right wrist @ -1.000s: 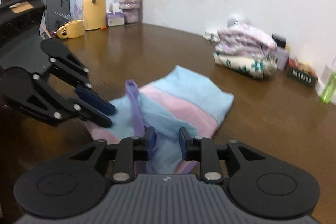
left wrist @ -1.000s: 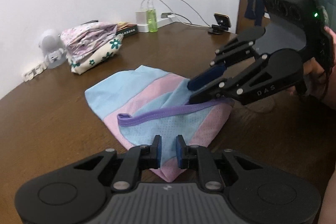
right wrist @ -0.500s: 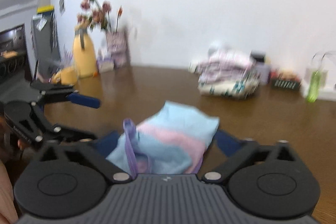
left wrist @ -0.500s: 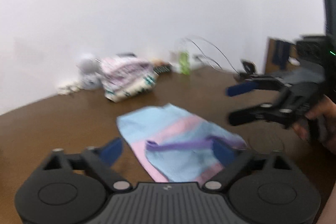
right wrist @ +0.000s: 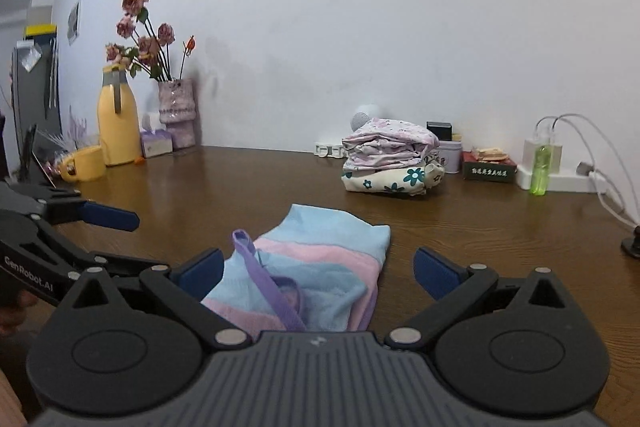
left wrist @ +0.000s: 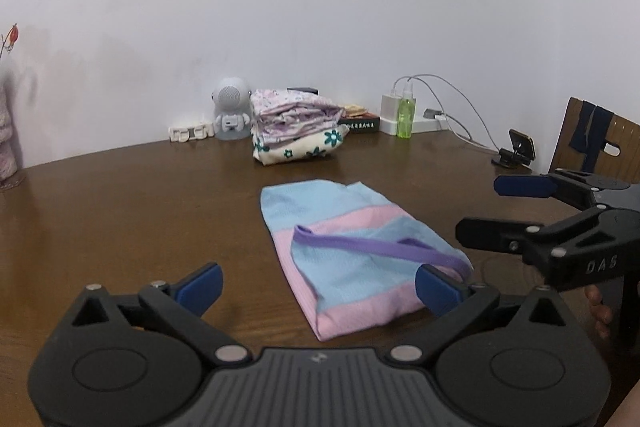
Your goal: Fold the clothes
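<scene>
A: Why do both grippers hang empty?
B: The folded blue-and-pink garment (left wrist: 352, 251) lies flat mid-table, near them; left gripper (left wrist: 318, 285) is opening, right gripper (right wrist: 316, 273) spread wide, releasing it.

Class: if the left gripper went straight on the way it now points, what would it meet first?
Most likely the folded garment on the table; the left gripper is open and angled down towards it, though depth is uncertain.
</scene>
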A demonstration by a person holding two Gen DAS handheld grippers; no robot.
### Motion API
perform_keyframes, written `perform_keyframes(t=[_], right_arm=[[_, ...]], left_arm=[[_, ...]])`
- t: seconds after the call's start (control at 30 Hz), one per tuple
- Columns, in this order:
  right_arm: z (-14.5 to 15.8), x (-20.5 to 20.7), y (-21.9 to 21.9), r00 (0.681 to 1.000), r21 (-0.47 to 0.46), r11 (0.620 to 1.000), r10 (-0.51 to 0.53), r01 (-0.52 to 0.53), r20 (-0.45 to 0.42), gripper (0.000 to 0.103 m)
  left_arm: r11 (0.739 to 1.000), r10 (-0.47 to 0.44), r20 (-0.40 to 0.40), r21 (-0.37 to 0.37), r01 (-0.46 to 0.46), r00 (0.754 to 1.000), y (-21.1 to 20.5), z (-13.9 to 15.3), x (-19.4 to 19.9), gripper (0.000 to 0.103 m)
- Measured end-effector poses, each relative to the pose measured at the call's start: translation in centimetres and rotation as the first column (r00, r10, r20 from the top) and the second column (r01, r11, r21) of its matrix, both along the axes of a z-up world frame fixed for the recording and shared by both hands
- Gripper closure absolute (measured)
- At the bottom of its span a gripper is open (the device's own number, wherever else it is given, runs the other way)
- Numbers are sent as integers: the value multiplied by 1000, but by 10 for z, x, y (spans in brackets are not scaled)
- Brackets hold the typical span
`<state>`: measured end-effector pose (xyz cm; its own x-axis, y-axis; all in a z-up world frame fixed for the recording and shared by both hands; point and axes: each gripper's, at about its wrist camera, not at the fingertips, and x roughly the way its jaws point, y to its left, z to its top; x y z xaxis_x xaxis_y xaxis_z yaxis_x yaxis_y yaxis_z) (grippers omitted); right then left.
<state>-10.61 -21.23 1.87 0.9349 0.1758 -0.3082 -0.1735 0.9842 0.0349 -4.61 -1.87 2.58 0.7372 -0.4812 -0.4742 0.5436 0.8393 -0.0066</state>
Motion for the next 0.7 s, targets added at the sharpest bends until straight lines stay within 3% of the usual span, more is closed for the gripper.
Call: perform_keyframes(t=[0.13, 0.4, 0.7], right_arm=[[-3, -4, 4, 1000, -22, 1000, -7, 7, 21, 0], [-6, -4, 4, 1000, -4, 1000, 8, -8, -18, 0], [-6, -3, 4, 998, -29, 999, 31, -33, -48, 0]], left_arm=[[1000, 14, -12, -1, -14, 1000, 0, -3, -6, 0], [997, 72, -30, -9, -72, 997, 0, -9, -9, 0], [997, 79, -23, -1, -79, 997, 0, -12, -11, 0]])
